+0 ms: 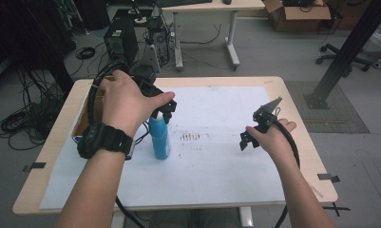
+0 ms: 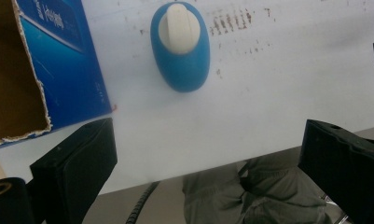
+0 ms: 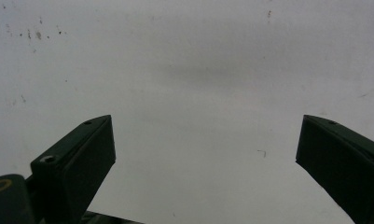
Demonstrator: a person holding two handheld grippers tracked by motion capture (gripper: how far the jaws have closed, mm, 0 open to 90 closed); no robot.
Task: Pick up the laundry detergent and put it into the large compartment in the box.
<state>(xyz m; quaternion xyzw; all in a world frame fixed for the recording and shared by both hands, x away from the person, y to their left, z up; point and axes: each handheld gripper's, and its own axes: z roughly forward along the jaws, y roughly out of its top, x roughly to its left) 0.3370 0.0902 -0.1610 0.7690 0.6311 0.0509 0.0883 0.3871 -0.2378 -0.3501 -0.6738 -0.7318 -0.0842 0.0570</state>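
Plainly, the upright blue plastic bottle with a white cap (image 1: 159, 137), left of centre on the white-covered worktop (image 1: 216, 156), looks light, rigid and slick, best gripped mid-body by the spread left gripper (image 1: 165, 110) hovering above.

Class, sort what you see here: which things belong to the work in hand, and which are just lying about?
In the job:
- blue bottle with white cap, upright on the white sheet
- left gripper, open above it
- right gripper, open over bare sheet

Lying about:
- torn cardboard box at the left edge
- computer tower on the floor
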